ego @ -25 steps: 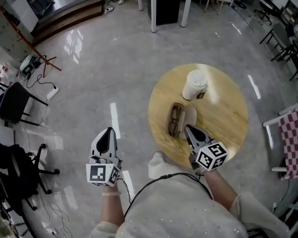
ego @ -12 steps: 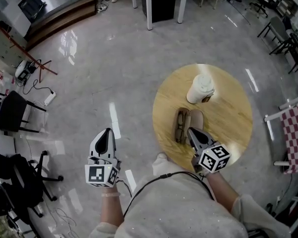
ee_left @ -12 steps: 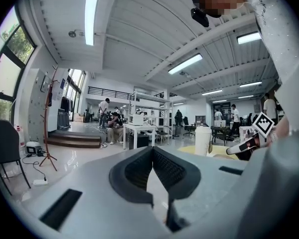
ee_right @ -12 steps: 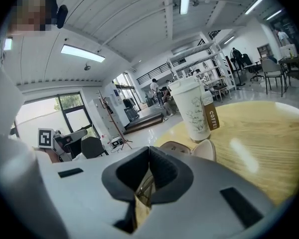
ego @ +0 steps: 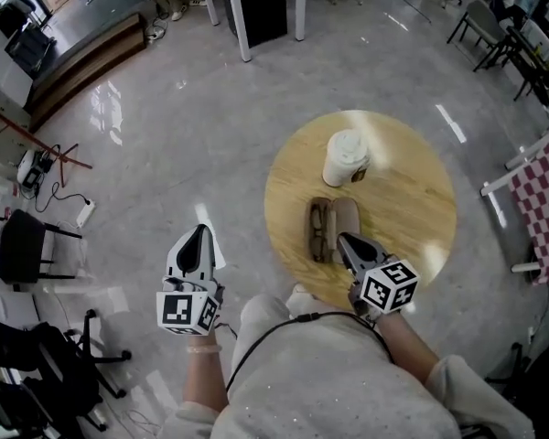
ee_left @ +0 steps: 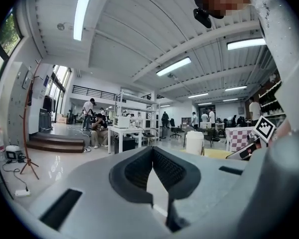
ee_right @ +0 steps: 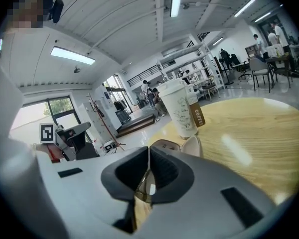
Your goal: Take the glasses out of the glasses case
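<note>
A round wooden table (ego: 403,204) stands on a glossy grey floor (ego: 165,144). On it, the open glasses case (ego: 349,220) lies with its two halves side by side, and the glasses (ego: 318,230) rest folded in the half at the 9 o'clock side. A white paper coffee cup (ego: 346,157) with a lid stands upright at 12 o'clock from the case, close to it but not touching.

The right gripper (ego: 342,238) points toward 11 o'clock, with its tip at the 6 o'clock end of the case. In the right gripper view its pads meet at the tip, so the right gripper (ee_right: 148,151) is clenched with nothing pinched between them. Through the notch under the pads, part of the glasses (ee_right: 143,186) shows below. The pale case (ee_right: 193,146) and the cup (ee_right: 182,108) rise just past the tip on the table (ee_right: 249,133).

The left gripper (ego: 199,232) hangs over the floor at 9 o'clock from the table, well apart from it, pointing toward 12 o'clock. In the left gripper view its pads are pressed together at the tip and the left gripper (ee_left: 150,151) grasps nothing. The cup (ee_left: 194,142) is visible far off at 2 o'clock.
</note>
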`<state>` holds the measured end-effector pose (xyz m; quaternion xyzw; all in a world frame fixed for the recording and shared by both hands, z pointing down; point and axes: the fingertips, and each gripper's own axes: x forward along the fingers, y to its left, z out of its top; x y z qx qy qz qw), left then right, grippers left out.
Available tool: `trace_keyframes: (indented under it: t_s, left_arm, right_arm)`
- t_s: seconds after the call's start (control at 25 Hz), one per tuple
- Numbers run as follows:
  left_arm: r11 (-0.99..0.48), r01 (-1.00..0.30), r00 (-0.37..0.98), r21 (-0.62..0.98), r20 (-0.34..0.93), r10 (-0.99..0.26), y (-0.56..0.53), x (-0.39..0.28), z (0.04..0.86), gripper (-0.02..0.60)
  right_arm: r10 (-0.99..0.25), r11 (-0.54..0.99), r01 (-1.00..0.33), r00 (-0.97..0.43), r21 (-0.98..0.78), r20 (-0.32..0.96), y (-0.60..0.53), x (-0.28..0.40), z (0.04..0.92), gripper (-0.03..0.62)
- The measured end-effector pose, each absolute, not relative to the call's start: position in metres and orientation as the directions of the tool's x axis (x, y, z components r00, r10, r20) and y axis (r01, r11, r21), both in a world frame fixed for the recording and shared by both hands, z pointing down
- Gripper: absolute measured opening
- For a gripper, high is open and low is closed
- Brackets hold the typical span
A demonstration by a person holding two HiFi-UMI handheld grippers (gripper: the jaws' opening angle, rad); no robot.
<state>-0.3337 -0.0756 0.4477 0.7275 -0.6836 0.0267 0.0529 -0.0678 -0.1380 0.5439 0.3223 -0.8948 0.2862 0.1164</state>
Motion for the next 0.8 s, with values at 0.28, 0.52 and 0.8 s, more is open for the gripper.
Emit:
trace_keyframes:
  t_s: [0.28, 0.52, 0.8]
  left_arm:
    - [-0.173, -0.984, 0.178, 0.049, 0.121, -0.977, -0.109, -0.316, 0.443, 0.005]
    - [-0.287, -0.956, 0.292, 0.054, 0.131, -0.948, -0.139, -0.307, 0.437, 0.005]
    - [-0.368, -0.928, 0.373, 0.058, 0.151, -0.916, -0.163, -0.301, 0.444, 0.005]
  right_arm:
    - [-0.529, 0.572, -0.679, -0.734, -0.460, 0.425, -0.131, -0.066, 0.548, 0.038]
    - [-0.553, 0.510, -0.724, -0.690, -0.464, 0.467, -0.132, -0.067, 0.555, 0.055]
    - [-0.557, 0.450, -0.760, -0.649, -0.469, 0.518, -0.132, -0.073, 0.570, 0.072]
